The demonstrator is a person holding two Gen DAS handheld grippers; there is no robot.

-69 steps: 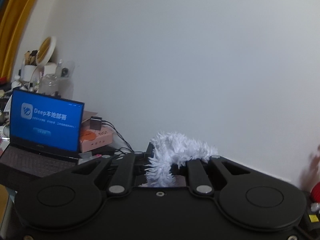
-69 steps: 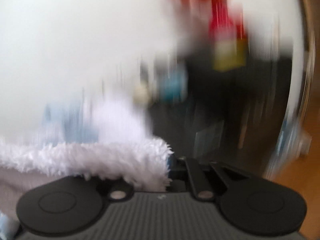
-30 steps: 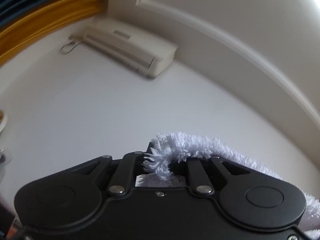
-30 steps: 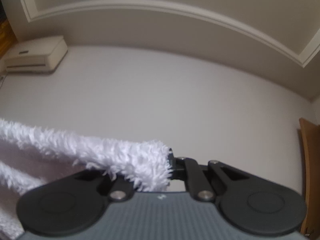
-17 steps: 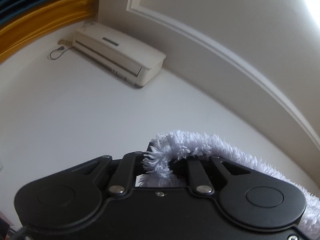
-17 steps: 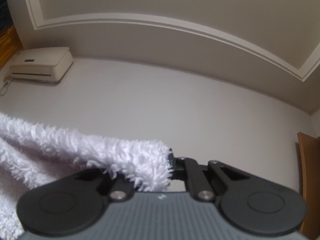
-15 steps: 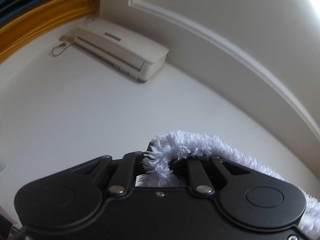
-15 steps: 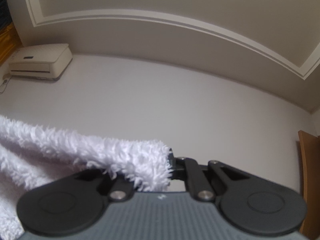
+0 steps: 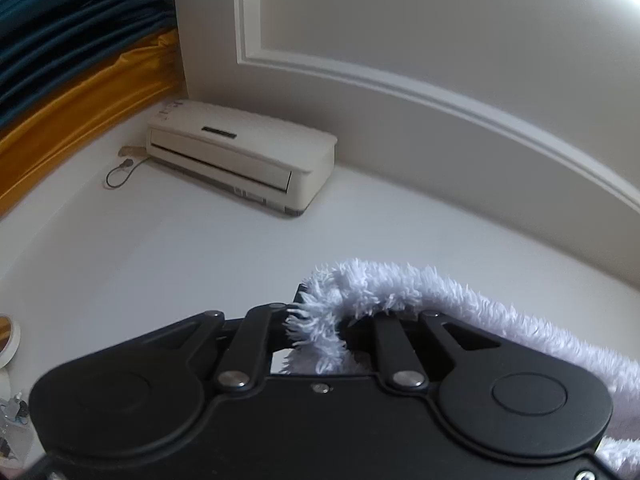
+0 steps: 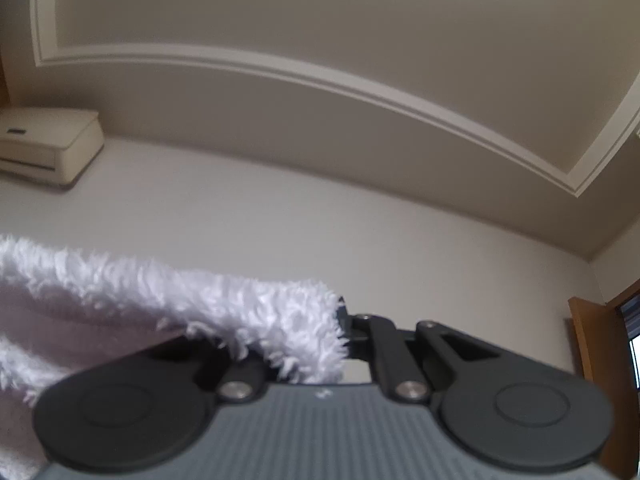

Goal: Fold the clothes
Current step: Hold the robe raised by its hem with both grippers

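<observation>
A white fluffy fleece garment (image 9: 460, 300) is pinched at one edge in my left gripper (image 9: 320, 320), which is shut on it. The fabric trails off to the right and down. In the right wrist view the same fluffy garment (image 10: 208, 304) is clamped in my right gripper (image 10: 340, 336), also shut, with the cloth running off to the left. Both grippers point up toward the wall and ceiling, holding the garment raised. The rest of the garment hangs below, out of view.
A wall-mounted air conditioner (image 9: 240, 152) is high on the white wall, also seen in the right wrist view (image 10: 44, 144). Yellow and dark curtains (image 9: 80, 80) hang at the left. A wooden door frame (image 10: 592, 336) is at the right.
Both grippers have tilted up from the desk with its laptop to the upper wall and ceiling, lifting the garment. In the last half second both tilted a little further up.
</observation>
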